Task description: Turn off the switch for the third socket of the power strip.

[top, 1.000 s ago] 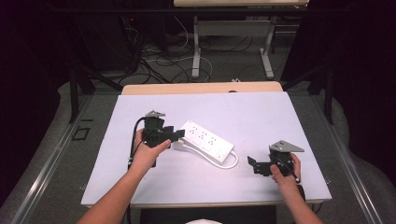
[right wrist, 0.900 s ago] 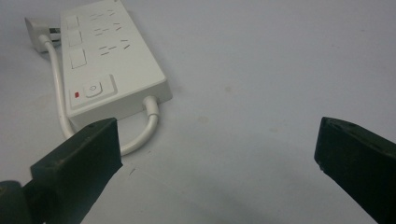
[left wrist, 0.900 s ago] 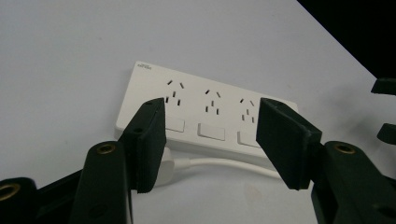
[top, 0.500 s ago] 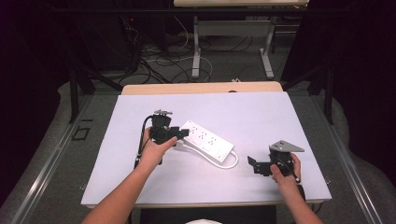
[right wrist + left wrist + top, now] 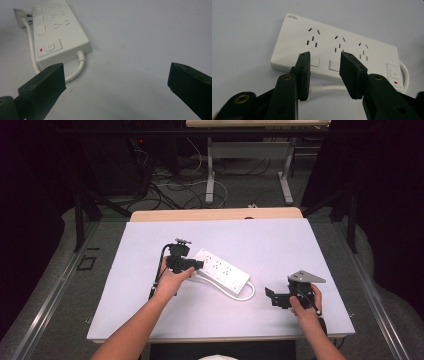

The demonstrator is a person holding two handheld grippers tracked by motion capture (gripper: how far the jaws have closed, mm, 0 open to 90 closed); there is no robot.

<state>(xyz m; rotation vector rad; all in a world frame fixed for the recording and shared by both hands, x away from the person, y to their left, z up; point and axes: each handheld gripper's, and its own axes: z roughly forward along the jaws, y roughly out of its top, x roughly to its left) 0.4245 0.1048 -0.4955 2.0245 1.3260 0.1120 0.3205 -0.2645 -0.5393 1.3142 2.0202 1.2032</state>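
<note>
A white power strip (image 5: 222,271) lies flat in the middle of the table, with its white cable (image 5: 247,295) looped round the right end. My left gripper (image 5: 197,265) is at the strip's left end. In the left gripper view its jaws (image 5: 324,56) have just been closing and stand a narrow gap apart. They frame the near edge of the strip (image 5: 352,45) without pressing on it. The cable (image 5: 324,88) runs below them. My right gripper (image 5: 270,296) rests at the front right with its jaws wide open (image 5: 117,75) and nothing between them. It faces the strip's switch end (image 5: 62,37).
The table (image 5: 300,245) has a white top and a wooden strip (image 5: 215,214) along its far edge. Beyond it on the floor stand desk legs (image 5: 210,175) among tangled cables. A white plug (image 5: 18,12) lies at the strip's far end.
My left gripper has moved right and down to the power strip's left end, and its jaws have narrowed. The right gripper has stayed put.
</note>
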